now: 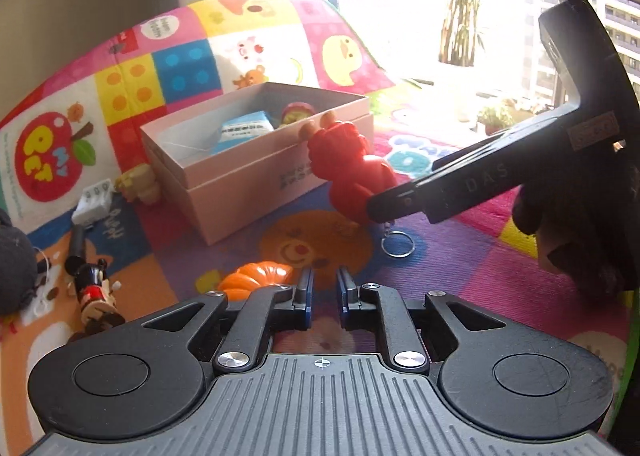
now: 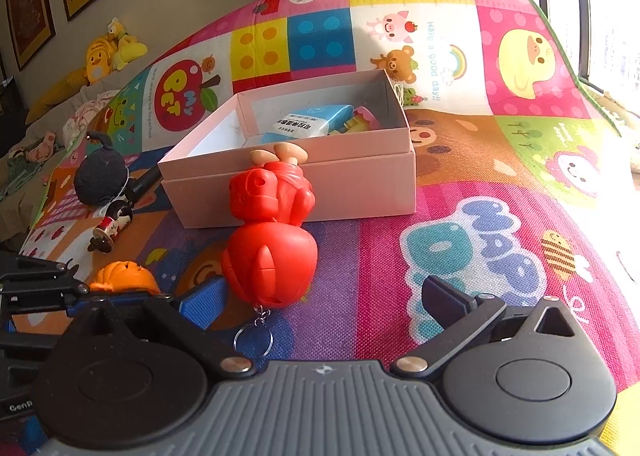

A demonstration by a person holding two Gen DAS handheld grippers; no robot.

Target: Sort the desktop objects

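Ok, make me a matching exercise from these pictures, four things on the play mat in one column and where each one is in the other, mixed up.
Things:
1. red figure
2. blue packet
3. orange pumpkin
4. key ring

Places:
A. inside the pink box
B. on the mat by the left gripper
C. leaning head-down against the box's front wall
D. hanging from the red figure's lower end

Pairs: 1-C, 2-A, 3-B, 4-D
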